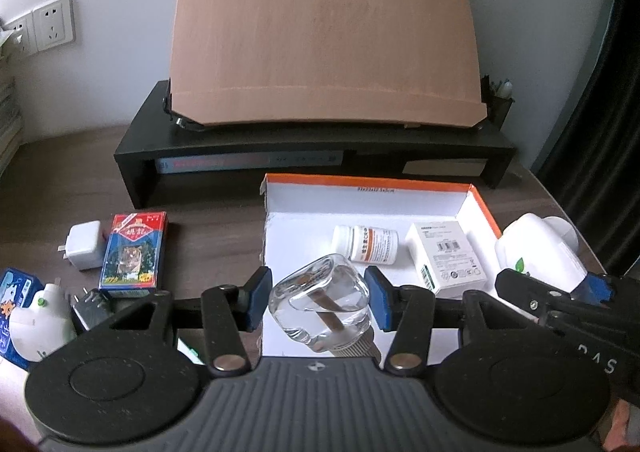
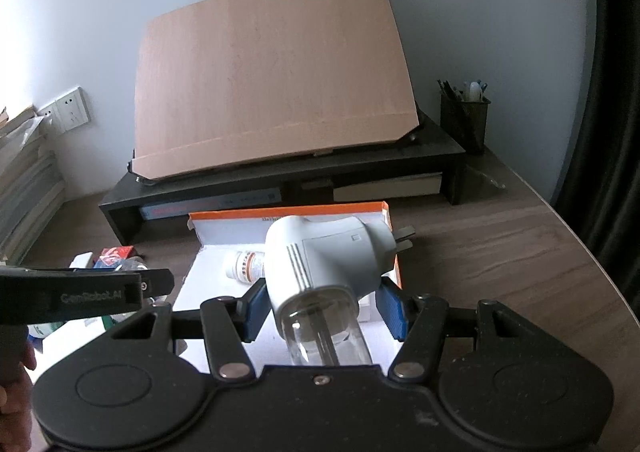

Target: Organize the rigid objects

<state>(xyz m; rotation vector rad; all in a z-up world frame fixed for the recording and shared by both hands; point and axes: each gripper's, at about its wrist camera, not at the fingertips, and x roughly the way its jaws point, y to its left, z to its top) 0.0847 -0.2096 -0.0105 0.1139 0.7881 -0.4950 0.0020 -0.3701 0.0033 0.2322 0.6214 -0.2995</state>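
Left hand-held gripper (image 1: 318, 298) clenched on clear glass bottle (image 1: 320, 302), right hand-held gripper (image 2: 322, 308) clenched on white plug-in device (image 2: 326, 256); both poised above open box (image 1: 372, 198) on bench (image 1: 216, 220), likely for sorting beside pill bottle (image 1: 366, 244).

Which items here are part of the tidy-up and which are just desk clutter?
Job: clear glass bottle in left hand-held gripper; white plastic plug-in unit in right hand-held gripper; orange-rimmed white cardboard box; white pill bottle; small white carton; red-and-blue card pack; white charger cube.
Lying about: tan wooden board; black desk riser; black mesh pen cup; white wall sockets.
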